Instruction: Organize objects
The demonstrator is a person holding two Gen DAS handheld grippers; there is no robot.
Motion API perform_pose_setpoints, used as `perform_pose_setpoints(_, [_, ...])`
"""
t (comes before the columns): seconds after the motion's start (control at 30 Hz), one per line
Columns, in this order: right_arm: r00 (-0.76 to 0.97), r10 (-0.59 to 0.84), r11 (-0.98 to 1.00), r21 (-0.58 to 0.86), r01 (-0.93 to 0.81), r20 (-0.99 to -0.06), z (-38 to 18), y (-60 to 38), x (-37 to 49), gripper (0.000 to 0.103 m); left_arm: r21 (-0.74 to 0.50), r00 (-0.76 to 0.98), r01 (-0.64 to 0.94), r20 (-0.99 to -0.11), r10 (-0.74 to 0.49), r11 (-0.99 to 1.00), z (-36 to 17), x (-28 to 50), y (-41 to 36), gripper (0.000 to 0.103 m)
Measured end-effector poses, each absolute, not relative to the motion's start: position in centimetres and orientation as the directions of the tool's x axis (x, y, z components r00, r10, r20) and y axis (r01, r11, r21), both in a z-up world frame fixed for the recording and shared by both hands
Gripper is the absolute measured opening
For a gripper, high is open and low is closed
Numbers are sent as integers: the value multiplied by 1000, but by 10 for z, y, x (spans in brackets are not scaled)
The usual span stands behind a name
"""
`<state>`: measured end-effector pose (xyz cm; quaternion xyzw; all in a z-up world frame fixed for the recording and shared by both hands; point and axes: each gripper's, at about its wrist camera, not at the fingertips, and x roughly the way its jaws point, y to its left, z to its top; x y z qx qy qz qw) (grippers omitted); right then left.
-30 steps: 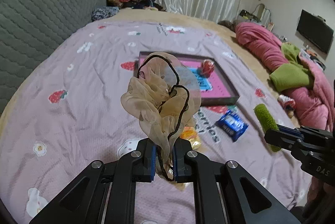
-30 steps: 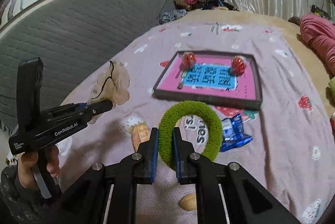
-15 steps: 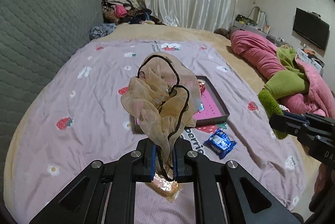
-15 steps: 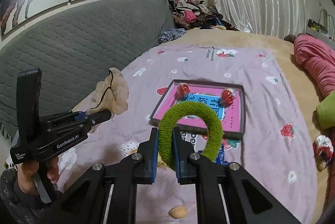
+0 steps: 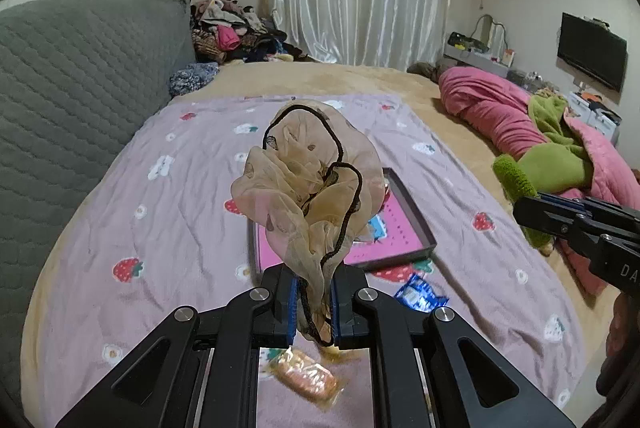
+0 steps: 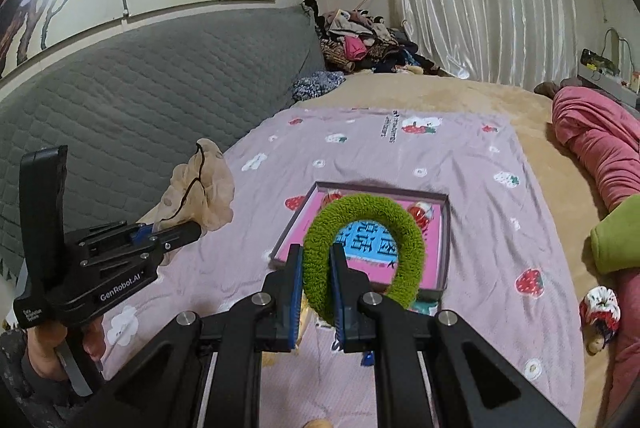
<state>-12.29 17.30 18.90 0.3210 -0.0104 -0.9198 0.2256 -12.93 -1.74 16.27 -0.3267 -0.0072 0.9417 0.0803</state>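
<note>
Left claw (image 5: 314, 302) clamps my sheer beige scrunchie (image 5: 308, 180), frame centre; right claw (image 6: 316, 292) pinches green fuzzy scrunchie (image 6: 364, 248), both above the pink tray (image 6: 444, 228) on the bed (image 6: 400, 148).

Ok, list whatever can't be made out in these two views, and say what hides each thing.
- Left wrist view: most of the pink tray is hidden behind the beige scrunchie held in the left gripper.
- Right wrist view: the blue print in the tray is partly covered by the green scrunchie in the right gripper; unreadable.
- Right wrist view: the blue packet shows only as a sliver between the fingers.
- Left wrist view: the orange wrapped snack is blurred; label illegible.
</note>
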Motion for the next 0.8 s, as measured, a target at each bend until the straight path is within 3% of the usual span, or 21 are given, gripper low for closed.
perform_pose_setpoints(0.8, [-720,-389,-915,151,374,-575,190,182,-191,13,-52,-773,-141,-619,143,-989,160,-200,3,12])
